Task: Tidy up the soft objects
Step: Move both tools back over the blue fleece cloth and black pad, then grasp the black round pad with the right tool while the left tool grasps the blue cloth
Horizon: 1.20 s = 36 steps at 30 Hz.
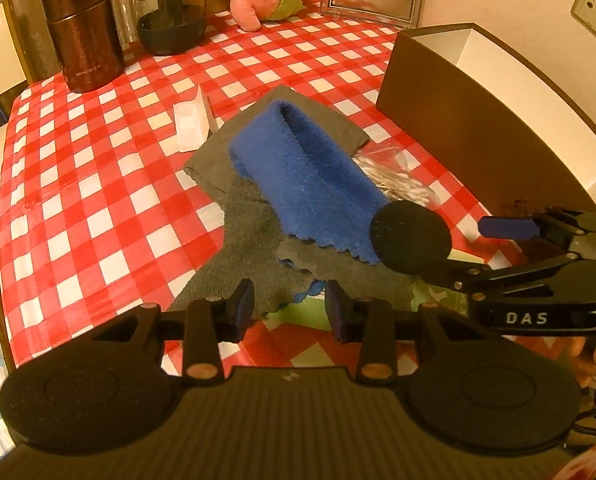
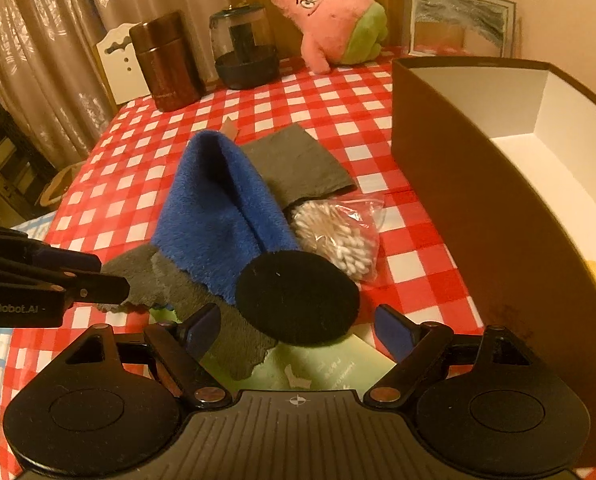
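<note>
While both tongs, left gripper [image 1: 290, 306] and right gripper [image 2: 298, 330], are spread empty, the black pad [image 2: 297, 298] is approached; pinching it for the box [image 2: 477, 200] is called for.

My matt black plastic left gripper [image 1: 290, 306] faces a fluffy blue cloth [image 1: 301, 172] on napped grey cloth [image 1: 242, 240]. Glossy checked tablecloth [image 1: 98, 160]; brown canister [image 1: 82, 32] looks polished metal.
</note>
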Motion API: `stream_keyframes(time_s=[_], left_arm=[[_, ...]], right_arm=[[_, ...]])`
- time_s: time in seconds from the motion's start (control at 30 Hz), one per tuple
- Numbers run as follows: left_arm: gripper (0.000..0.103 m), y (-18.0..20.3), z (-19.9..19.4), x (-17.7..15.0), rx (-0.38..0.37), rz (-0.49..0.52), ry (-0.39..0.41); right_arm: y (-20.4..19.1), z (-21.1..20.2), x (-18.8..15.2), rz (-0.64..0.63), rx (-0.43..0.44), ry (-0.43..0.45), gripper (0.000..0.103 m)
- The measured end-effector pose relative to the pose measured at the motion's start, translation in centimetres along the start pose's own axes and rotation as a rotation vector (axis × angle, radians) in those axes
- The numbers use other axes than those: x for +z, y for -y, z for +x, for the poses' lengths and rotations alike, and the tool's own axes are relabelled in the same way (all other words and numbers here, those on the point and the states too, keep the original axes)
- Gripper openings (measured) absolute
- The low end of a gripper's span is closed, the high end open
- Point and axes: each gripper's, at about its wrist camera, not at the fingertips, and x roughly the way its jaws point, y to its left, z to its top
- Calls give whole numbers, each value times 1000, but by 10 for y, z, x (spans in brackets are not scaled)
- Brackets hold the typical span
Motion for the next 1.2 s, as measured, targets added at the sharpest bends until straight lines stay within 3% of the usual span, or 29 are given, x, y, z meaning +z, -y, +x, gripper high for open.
stream_keyframes(time_s=[0.37, 0.6, 0.83, 0.87, 0.9, 1.07, 1.2], left_arm=[[36, -7, 17, 4, -10, -12, -20], [36, -8, 21, 6, -4, -9, -20], [38, -9, 21, 8, -15, -5, -10], [39, -8, 20, 8, -14, 2, 0], [40, -8, 19, 9, -20, 2, 7], [45, -5, 16, 11, -35, 6, 33], [45, -3, 17, 9, -31, 10, 26]], right_arm=[[13, 34, 7, 65, 7, -39, 85], [6, 46, 7, 22, 8, -46, 84], [10, 37, 8, 17, 15, -18, 60], [12, 34, 9, 22, 12, -11, 49], [14, 32, 10, 31, 10, -7, 30], [25, 22, 12, 83, 71, -5, 28], [27, 14, 7, 143, 178, 5, 29]])
